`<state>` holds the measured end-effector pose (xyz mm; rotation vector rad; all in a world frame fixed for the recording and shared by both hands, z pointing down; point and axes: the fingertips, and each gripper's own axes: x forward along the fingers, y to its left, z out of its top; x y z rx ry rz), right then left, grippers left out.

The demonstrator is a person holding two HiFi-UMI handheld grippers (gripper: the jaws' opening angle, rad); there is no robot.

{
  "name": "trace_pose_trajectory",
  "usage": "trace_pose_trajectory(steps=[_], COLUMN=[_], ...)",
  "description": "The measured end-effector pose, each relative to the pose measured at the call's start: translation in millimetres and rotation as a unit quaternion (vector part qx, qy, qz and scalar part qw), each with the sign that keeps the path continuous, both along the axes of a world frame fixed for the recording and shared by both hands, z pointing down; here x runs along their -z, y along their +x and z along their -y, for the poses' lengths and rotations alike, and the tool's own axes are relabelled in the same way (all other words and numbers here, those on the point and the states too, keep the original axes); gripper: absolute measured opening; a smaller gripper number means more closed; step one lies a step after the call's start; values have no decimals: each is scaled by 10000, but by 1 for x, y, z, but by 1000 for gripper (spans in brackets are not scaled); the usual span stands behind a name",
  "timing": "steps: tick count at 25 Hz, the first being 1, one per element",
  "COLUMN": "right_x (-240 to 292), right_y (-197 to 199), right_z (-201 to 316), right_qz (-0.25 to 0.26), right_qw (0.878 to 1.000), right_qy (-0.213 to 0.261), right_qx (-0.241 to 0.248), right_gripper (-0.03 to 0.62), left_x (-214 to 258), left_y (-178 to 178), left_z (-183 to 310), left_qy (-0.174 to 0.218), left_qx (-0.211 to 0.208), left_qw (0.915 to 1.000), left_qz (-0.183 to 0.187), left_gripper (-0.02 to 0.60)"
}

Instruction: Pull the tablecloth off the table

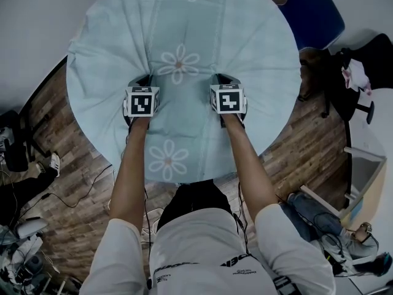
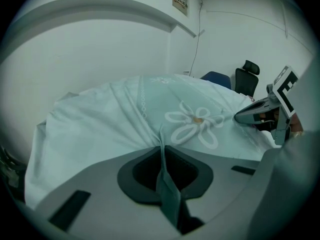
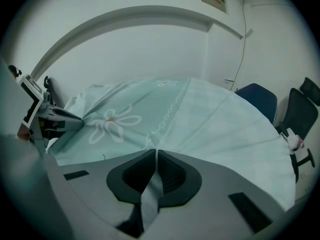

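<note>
Tablecloth (image 1: 245, 48) — pinched by left gripper (image 1: 142, 80) and right gripper (image 1: 223, 78).

**Cloth pinched**

My left gripper (image 2: 162, 145) has its jaws together on a fold of cloth (image 2: 100, 119) that runs back between my fingers (image 2: 142, 173). Just ahead lies a flower print (image 2: 194, 124). Right of it, my right gripper (image 2: 240, 117) meets the cloth.

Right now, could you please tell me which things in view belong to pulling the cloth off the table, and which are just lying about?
Part of the job:
- tablecloth
- left gripper, shut on a fold of it
- right gripper, shut on another fold

Just lying about:
- blue chair
- black chair
- pink cloth on that chair
</note>
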<state>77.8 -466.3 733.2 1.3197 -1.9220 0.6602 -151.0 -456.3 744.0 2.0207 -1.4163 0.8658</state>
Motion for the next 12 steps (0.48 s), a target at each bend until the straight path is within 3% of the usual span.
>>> trace_pose_trajectory(steps=[12], right_x=[-1], right_y=[1], right_z=[-26], right_qz=[110], right_qw=[9997], right_qy=[-240], right_qx=[-9], right_gripper=[36], left_x=[-10], left_y=[4], left_z=[-25], left_qy=[-101], left_qx=[-105], left_qw=[9999], left_qz=[80], left_gripper=[20])
